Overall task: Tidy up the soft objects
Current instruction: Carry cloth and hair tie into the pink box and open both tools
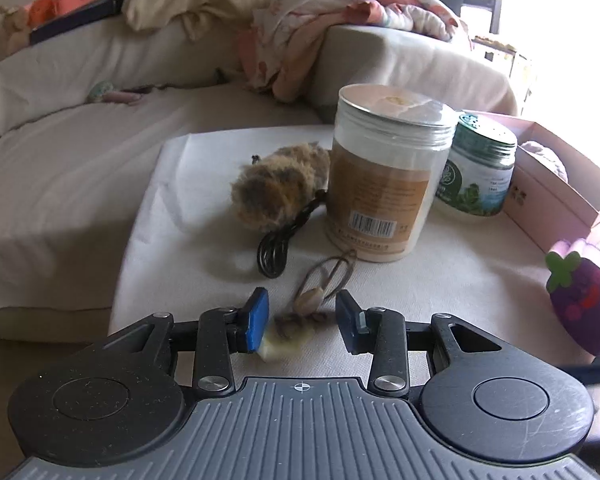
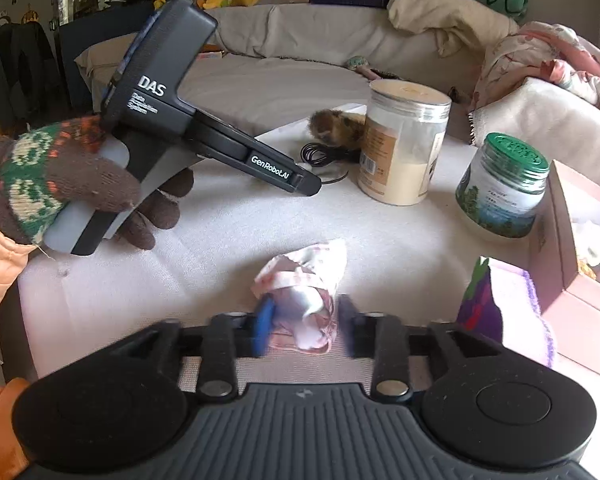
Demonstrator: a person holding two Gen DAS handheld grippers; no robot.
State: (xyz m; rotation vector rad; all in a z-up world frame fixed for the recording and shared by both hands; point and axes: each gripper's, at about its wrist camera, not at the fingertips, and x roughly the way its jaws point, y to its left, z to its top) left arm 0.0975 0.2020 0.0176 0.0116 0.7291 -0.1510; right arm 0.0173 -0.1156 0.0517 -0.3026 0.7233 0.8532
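Early days: we've a few soft bits in the pink box [image 2: 572, 240], but our right gripper [image 2: 304, 320] jaws loosely straddle the pink cloth [image 2: 304, 280] beside it, left gripper [image 1: 302, 320] half-open over a brown hair tie [image 1: 320, 284], furry toy [image 1: 276, 188] left.

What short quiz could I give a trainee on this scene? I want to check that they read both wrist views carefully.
1. True or false: in the left wrist view, the tall jar with the brown label stands left of the green-lidded jar.
2. Which thing lies between the fingers of the right gripper?
A. a pink-and-white cloth
B. a black cable
C. a furry toy
3. In the right wrist view, what does the gloved hand hold?

Key
1. True.
2. A.
3. The left gripper.
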